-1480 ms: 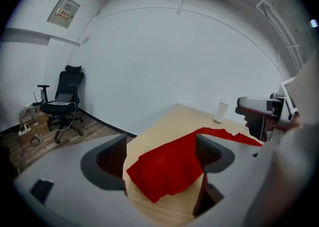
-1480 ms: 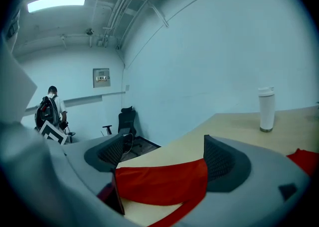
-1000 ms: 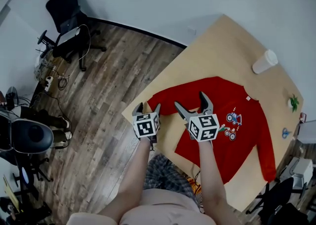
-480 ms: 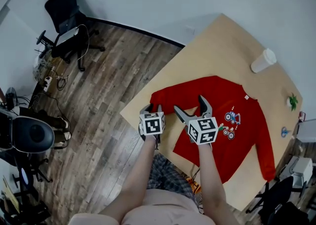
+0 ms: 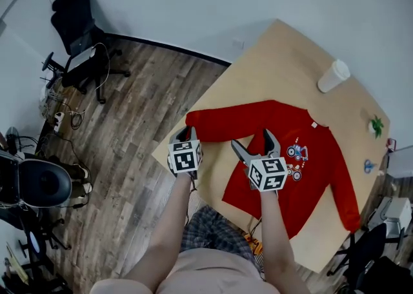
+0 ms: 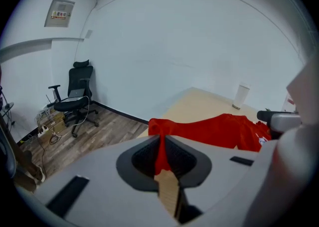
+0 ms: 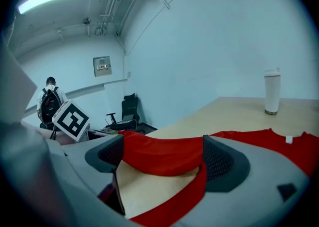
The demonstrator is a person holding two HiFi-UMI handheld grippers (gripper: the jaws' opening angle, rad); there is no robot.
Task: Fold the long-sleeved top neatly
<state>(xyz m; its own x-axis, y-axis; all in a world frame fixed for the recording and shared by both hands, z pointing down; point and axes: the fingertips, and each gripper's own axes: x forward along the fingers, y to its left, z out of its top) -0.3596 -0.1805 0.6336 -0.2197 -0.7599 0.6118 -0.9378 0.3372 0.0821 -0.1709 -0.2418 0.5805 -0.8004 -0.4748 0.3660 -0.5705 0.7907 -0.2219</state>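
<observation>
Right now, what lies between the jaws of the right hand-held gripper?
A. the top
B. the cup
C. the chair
A: the right gripper view shows the top spread between the wide-apart jaws of the right hand-held gripper.

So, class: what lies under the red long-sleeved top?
Only the wooden table shows around the red top. The part beneath the cloth is covered, so whether anything else lies there cannot be told.
</observation>
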